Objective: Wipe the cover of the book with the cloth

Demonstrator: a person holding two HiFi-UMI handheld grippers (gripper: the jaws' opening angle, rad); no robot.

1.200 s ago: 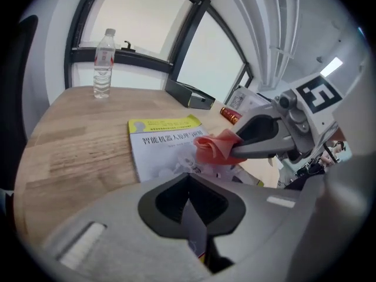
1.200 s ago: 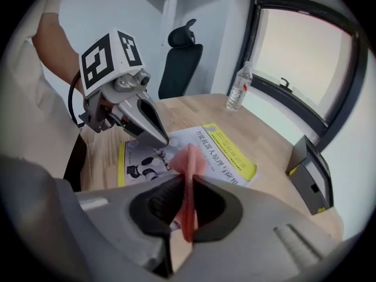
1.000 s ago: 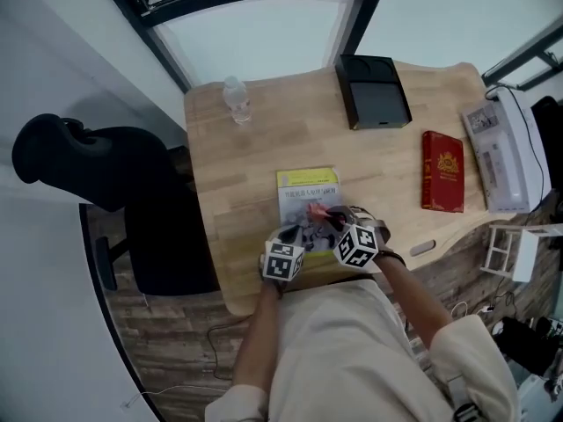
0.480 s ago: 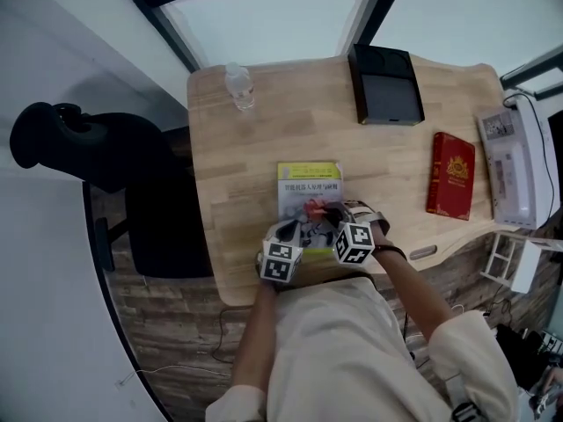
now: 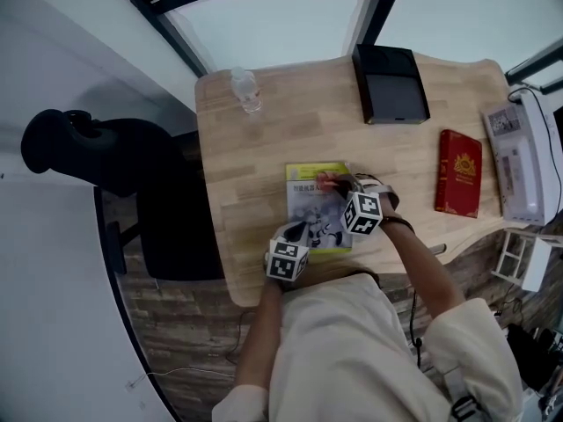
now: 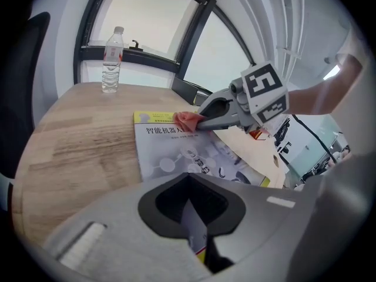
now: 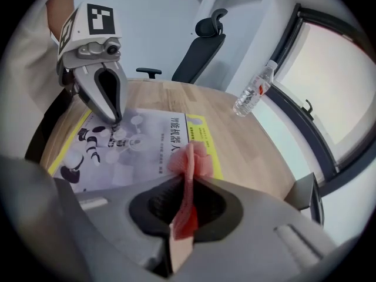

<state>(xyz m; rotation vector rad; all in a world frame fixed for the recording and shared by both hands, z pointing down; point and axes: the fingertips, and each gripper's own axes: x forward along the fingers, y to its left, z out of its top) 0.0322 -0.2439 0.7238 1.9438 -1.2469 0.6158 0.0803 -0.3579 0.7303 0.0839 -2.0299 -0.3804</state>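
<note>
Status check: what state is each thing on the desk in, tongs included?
book: closed, lying flat.
cloth: bunched, against the book's yellow band.
right tongs: shut on cloth.
left tongs: shut, tips on the book's cover.
water bottle: upright, capped.
red book: closed, flat.

Pale wooden table (image 5: 255, 174), curved front edge, grain running side to side. Clear water bottle (image 5: 248, 90) stood upright near the far left corner. Flat black box (image 5: 392, 84) lay at the far edge, right of centre. Red book (image 5: 459, 173) lay closed toward the right end, well apart from the yellow-bordered book (image 5: 308, 209), which lay flat near the front edge. White machine (image 5: 519, 161) sat at the right end; its support unclear.
</note>
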